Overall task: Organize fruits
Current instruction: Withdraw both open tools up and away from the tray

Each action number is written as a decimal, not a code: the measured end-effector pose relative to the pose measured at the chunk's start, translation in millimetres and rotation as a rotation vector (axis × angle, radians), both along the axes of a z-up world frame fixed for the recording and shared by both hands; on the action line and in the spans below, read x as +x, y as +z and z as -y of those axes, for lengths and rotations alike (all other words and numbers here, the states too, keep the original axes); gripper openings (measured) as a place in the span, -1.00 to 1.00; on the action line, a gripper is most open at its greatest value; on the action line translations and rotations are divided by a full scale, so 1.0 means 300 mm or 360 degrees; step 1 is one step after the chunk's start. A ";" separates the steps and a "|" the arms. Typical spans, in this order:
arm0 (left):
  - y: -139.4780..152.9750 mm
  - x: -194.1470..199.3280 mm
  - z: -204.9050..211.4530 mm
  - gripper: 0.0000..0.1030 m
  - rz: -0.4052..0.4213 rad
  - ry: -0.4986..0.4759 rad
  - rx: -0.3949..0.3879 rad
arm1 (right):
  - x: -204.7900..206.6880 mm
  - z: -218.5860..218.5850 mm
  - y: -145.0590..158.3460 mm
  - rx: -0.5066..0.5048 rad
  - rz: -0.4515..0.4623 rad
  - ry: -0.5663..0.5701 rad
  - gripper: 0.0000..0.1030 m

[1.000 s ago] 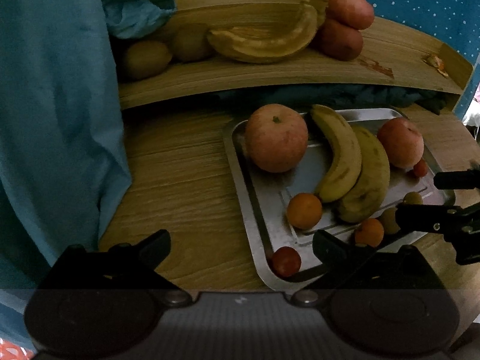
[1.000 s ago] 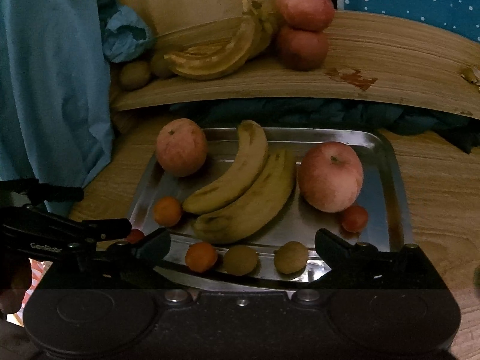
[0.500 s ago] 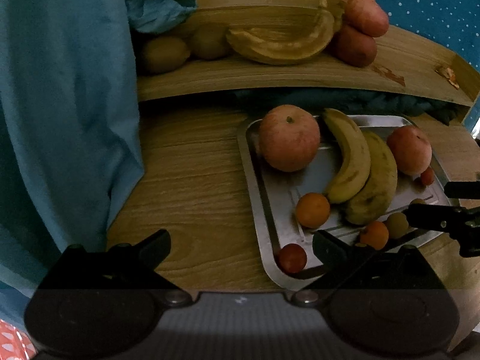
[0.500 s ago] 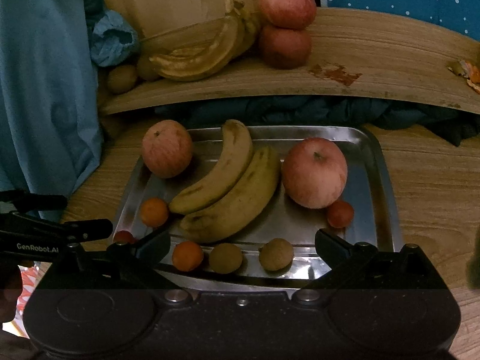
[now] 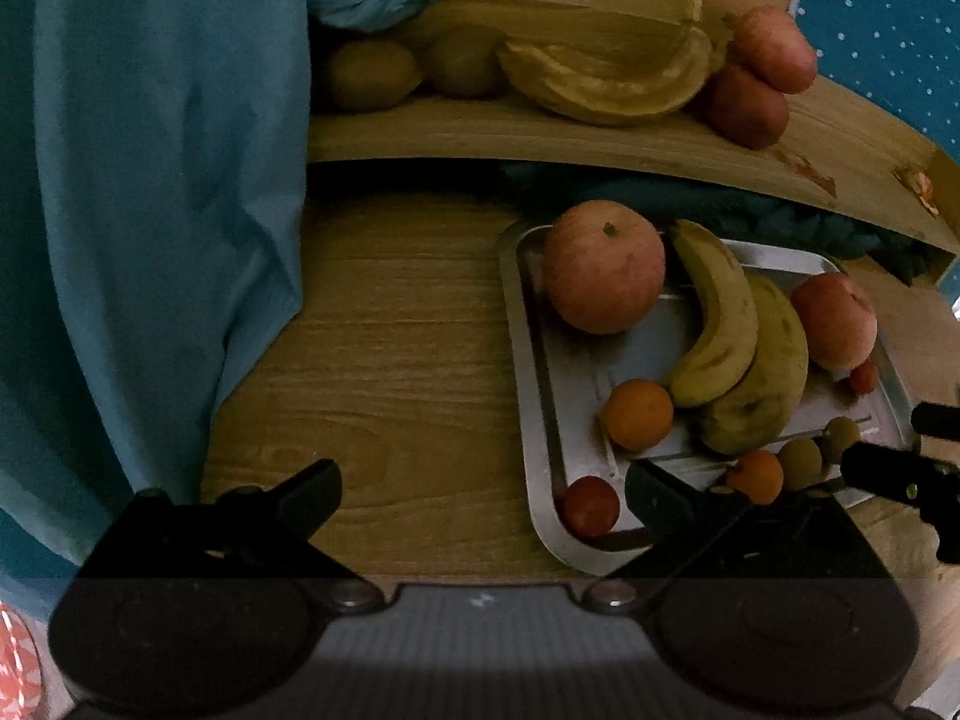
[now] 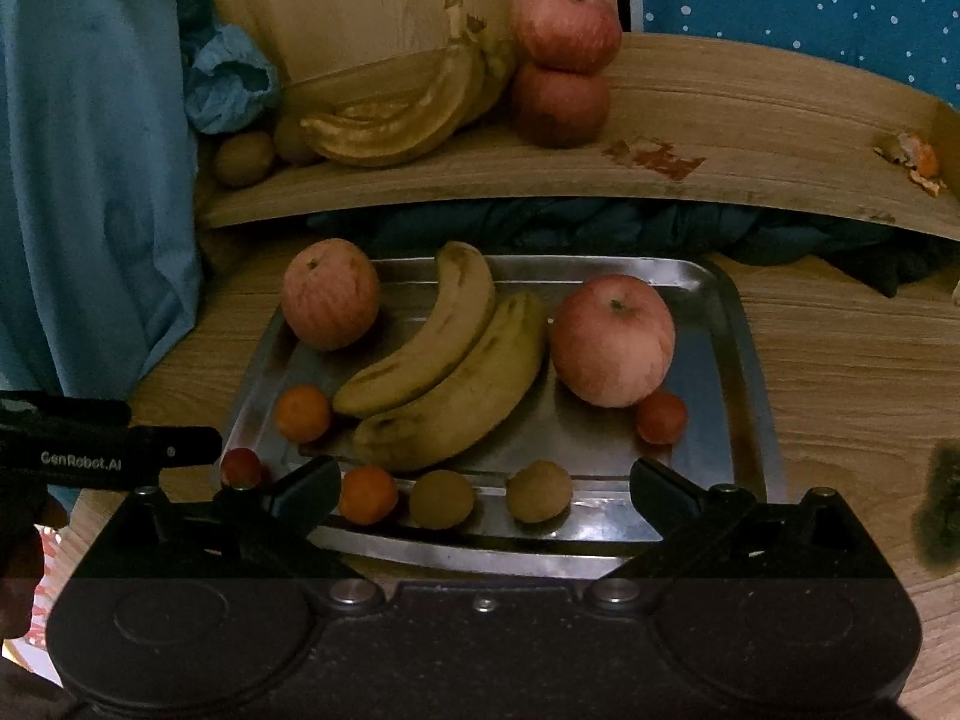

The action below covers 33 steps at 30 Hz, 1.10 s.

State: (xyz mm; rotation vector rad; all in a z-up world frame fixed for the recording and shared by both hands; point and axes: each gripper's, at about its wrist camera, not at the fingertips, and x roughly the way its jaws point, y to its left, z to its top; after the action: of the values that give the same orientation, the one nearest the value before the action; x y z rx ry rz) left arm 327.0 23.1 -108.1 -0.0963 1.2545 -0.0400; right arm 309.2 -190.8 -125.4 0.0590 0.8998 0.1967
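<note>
A steel tray (image 6: 738, 324) (image 5: 522, 360) on the wooden table holds two apples (image 6: 612, 341) (image 6: 331, 303), two bananas (image 6: 462, 378) (image 5: 720, 324), small oranges (image 6: 303, 413) (image 6: 367, 495), red cherry tomatoes (image 6: 661, 417) (image 5: 590, 506) and two brown round fruits (image 6: 538, 491) (image 6: 442, 499). My right gripper (image 6: 483, 495) hangs open at the tray's near edge, nothing between its fingers. My left gripper (image 5: 483, 495) is open over bare table left of the tray, its right finger (image 5: 666, 495) by the tray's near corner.
A raised wooden shelf (image 6: 720, 120) behind the tray carries more bananas (image 6: 396, 120), two stacked apples (image 6: 564, 60) and kiwis (image 6: 243, 157). Blue cloth (image 5: 150, 210) hangs at the left. Dark fabric (image 6: 600, 225) lies under the shelf. Orange peel (image 6: 915, 159) sits at the shelf's right end.
Both grippers have shifted slightly left, so the tray sits further right in each view. No fruit has moved and both stay open.
</note>
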 end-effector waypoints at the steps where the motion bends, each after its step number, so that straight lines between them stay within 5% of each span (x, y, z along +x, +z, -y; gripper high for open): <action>1: 0.001 0.002 -0.001 0.99 -0.0014 0.0003 -0.0019 | 0.000 0.001 0.001 -0.0003 0.0001 0.0004 0.98; 33: 0.196 -0.134 0.141 0.99 0.0037 0.0167 0.0142 | -0.083 0.151 0.096 0.0108 0.0143 0.0214 0.98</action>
State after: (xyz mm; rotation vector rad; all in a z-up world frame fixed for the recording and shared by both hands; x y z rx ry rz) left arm 286.7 -19.3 -49.3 -0.0839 1.2245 0.1053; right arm 284.3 -236.2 -96.7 0.0521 0.8080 0.3527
